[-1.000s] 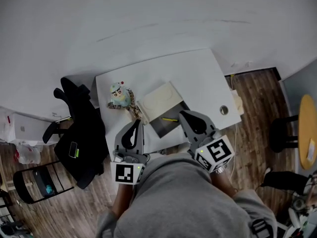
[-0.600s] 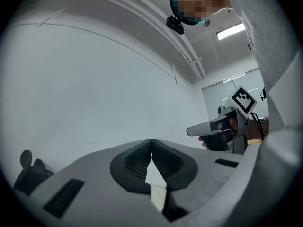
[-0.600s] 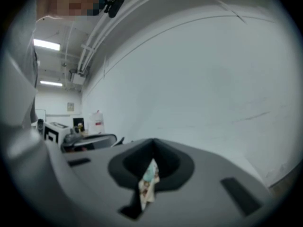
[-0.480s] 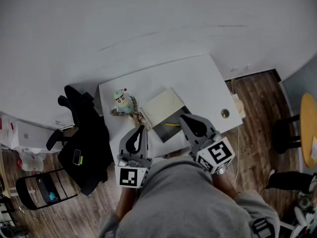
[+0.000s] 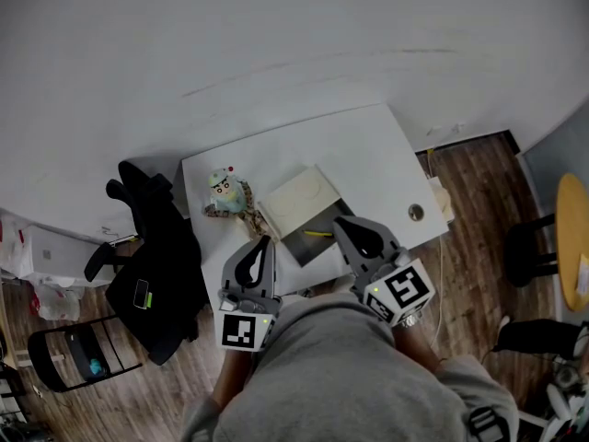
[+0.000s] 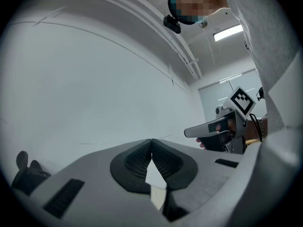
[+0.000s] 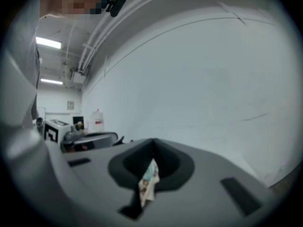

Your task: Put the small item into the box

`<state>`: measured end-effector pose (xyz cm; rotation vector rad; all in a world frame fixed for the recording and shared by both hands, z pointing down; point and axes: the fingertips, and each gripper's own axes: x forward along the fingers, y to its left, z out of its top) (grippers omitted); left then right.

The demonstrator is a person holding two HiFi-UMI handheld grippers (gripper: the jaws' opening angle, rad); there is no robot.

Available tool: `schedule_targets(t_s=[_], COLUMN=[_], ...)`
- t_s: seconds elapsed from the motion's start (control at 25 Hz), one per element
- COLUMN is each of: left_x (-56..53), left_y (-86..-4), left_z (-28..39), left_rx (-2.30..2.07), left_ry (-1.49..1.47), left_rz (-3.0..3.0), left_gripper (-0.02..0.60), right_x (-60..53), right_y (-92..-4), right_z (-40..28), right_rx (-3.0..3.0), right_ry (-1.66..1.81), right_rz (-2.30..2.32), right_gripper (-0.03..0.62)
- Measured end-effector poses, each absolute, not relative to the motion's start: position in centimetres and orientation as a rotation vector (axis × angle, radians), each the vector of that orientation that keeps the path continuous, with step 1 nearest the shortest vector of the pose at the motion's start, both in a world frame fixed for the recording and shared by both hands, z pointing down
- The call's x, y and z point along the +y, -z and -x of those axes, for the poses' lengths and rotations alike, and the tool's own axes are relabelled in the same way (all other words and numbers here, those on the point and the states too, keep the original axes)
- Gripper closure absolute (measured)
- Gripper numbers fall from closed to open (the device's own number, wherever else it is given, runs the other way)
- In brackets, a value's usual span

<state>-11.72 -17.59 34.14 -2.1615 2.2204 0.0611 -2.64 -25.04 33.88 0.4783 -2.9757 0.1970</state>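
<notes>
On the white table lies a box with its beige lid flipped open to the left. A small yellow item shows inside the dark box. A small teal-and-patterned toy figure stands left of the lid. My left gripper is shut over the table's near edge, below the toy, with nothing in it. My right gripper is shut just right of the box's near corner. In the right gripper view a patterned scrap of the toy shows through the gap behind the shut jaws.
A black chair with dark clothing stands close to the table's left end. A cable hole sits near the table's right edge. Wooden floor, a folding chair and a yellow round table lie around.
The head view has shifted slightly, so the table sits a little lower in the picture. Both grippers stay shut at the near edge, almost unmoved.
</notes>
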Motion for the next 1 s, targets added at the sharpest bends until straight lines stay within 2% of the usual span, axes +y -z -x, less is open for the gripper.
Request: schedule_targets(t_s=[1.0], left_x=[-17.8], left_y=[-35.1], left_z=[10.7], left_rx=[2.206], left_ry=[-0.05], left_rz=[2.216], left_gripper=[0.549], right_x=[-24.8], right_y=[-35.5], right_z=[1.3], right_rx=[-2.927], right_ry=[-0.197], right_rz=[-0.531], right_gripper=[0.562])
